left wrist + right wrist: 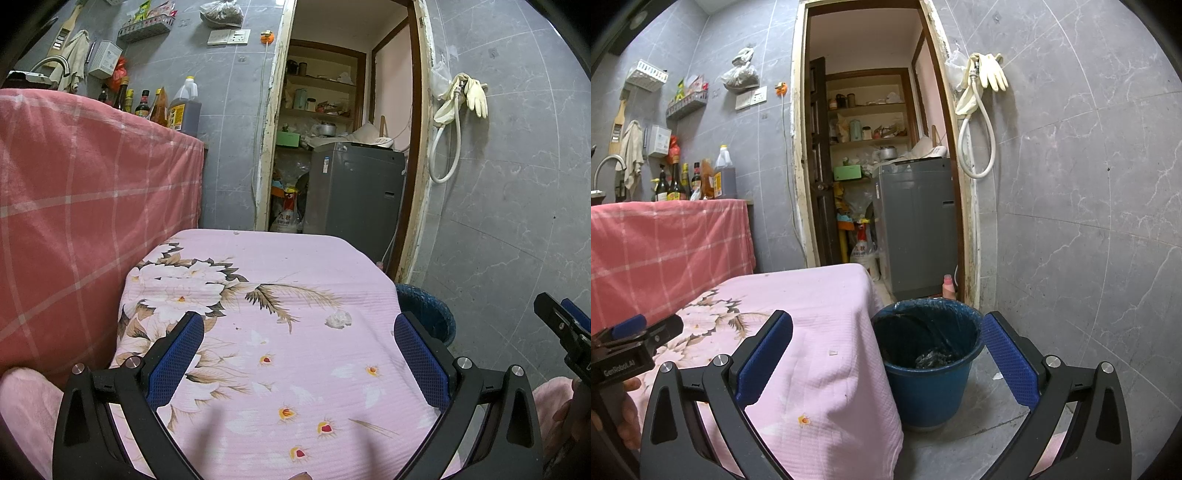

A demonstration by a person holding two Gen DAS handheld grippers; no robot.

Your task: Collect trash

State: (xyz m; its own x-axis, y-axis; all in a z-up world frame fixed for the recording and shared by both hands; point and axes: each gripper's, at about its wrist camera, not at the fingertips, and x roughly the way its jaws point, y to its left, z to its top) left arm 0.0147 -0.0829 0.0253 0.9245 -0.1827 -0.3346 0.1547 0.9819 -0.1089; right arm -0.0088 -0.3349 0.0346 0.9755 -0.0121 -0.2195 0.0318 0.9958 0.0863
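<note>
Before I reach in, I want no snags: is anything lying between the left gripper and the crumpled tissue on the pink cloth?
Nothing visible. The left gripper is open over the pink floral cloth, and only bare cloth lies between it and the crumpled tissue.

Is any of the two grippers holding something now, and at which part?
Nothing is held. The left gripper and the right gripper both have open, empty jaws. The crumpled paper lies untouched on the pink cloth.
</note>
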